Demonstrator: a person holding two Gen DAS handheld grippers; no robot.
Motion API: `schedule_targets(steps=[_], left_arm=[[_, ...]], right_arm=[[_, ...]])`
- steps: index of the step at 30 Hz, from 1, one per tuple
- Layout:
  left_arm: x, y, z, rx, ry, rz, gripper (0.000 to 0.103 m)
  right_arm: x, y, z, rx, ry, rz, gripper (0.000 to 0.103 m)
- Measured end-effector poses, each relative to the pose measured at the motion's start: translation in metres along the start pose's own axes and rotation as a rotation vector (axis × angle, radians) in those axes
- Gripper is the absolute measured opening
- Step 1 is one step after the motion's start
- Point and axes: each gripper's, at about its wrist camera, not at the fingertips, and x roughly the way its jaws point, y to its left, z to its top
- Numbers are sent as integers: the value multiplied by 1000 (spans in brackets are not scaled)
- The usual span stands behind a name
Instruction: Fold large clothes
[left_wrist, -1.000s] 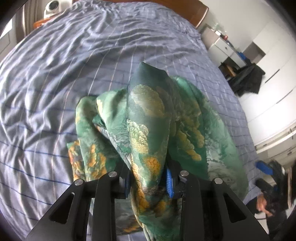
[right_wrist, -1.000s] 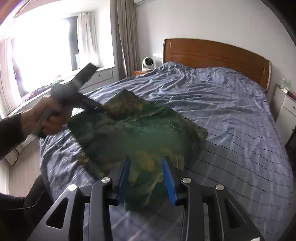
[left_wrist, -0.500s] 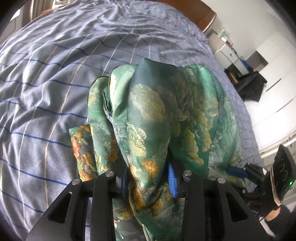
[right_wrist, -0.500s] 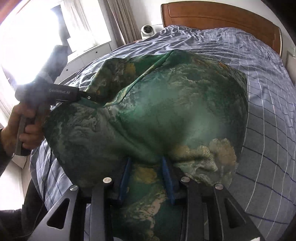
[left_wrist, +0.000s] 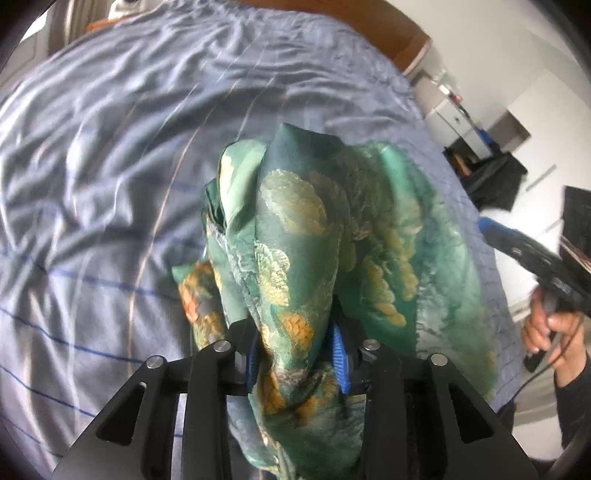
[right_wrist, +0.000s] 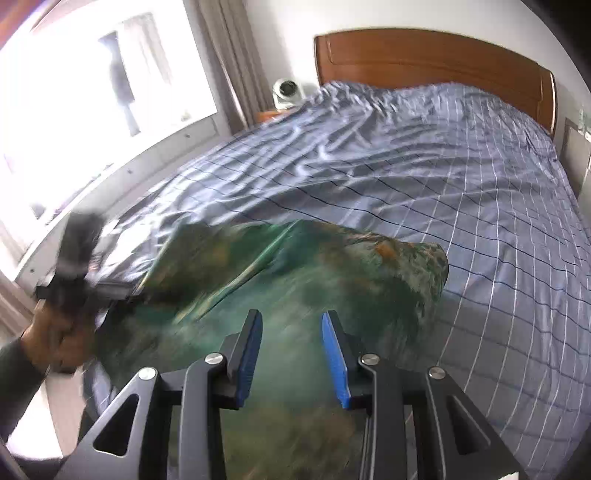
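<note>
The left gripper (left_wrist: 295, 350) is clamped on a bunched fold of the green floral garment (left_wrist: 332, 240); the right gripper (right_wrist: 291, 350) appears to pinch the cloth deeper between its blue pads, though blur leaves this uncertain. Garment hangs stretched between both, above the bed (right_wrist: 424, 177) near its foot edge, probably to bring the fold down flat. Only the right wrist view shows the spread cloth and headboard (right_wrist: 424, 59); the left shows the pinch.
</note>
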Motion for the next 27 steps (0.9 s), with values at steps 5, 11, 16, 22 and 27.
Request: schedule_targets(steps=[5,11,16,22,27], left_arm=[[8,8,-7,-44,-19,-2,35],[11,6,-6,-33,-18,11,36],[11,6,-5,-22,-20,15,36],[10,6,-6,-21,-23,17,36],[10,-1,-6,-3,-23,41,38]], right_arm=[[95,-27,-16,135,181,-13,35],[104,-21,-22,106,164,-63,34],[47,-1,-31,26,64,-82,35],[-39,36,-85,-57,-31,-43,35],[-21,49,-123,-66,37,-76,35]])
